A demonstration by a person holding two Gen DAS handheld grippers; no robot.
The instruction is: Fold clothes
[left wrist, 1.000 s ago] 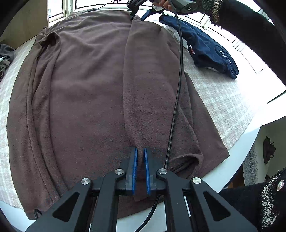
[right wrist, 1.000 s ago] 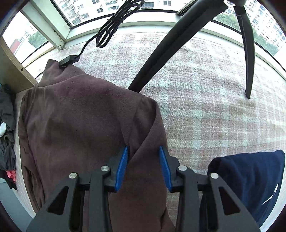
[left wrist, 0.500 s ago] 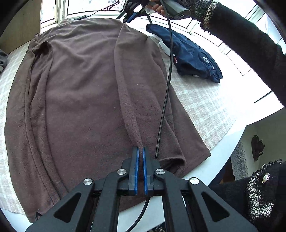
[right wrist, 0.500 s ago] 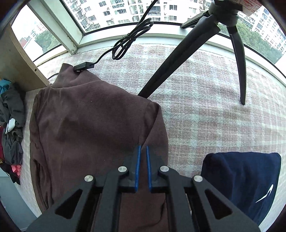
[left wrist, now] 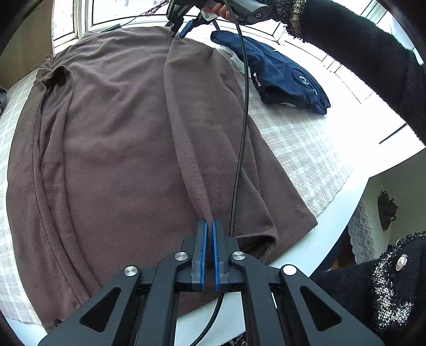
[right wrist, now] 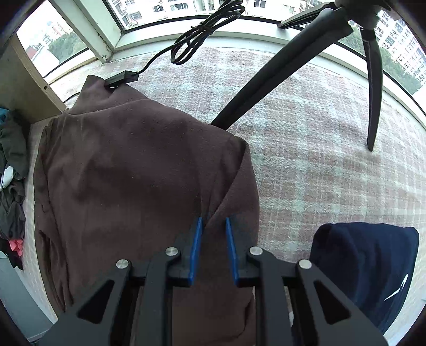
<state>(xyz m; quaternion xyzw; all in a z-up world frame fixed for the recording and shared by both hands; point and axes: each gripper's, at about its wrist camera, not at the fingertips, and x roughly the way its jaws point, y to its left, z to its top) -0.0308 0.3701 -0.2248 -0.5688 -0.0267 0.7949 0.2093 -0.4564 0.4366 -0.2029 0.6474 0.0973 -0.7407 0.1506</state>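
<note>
Ahead of the jaws, a curved bay of windows [right wrist: 170, 16] wraps the far edge of the counter [left wrist: 330, 221], showing pale apartment blocks and green treetops in bright daylight. A checked pink-and-white cloth [right wrist: 306, 149] covers the white, round-edged counter. A wooden panel [right wrist: 21, 87] stands at the far left of the jaws. Two black tripod legs [right wrist: 266, 77] rest on the cloth ahead, and a coiled black cable [right wrist: 197, 34] lies on the sill. Beyond the counter's right edge, a cream wall [left wrist: 399, 191] carries a small dark ornament [left wrist: 386, 210].
</note>
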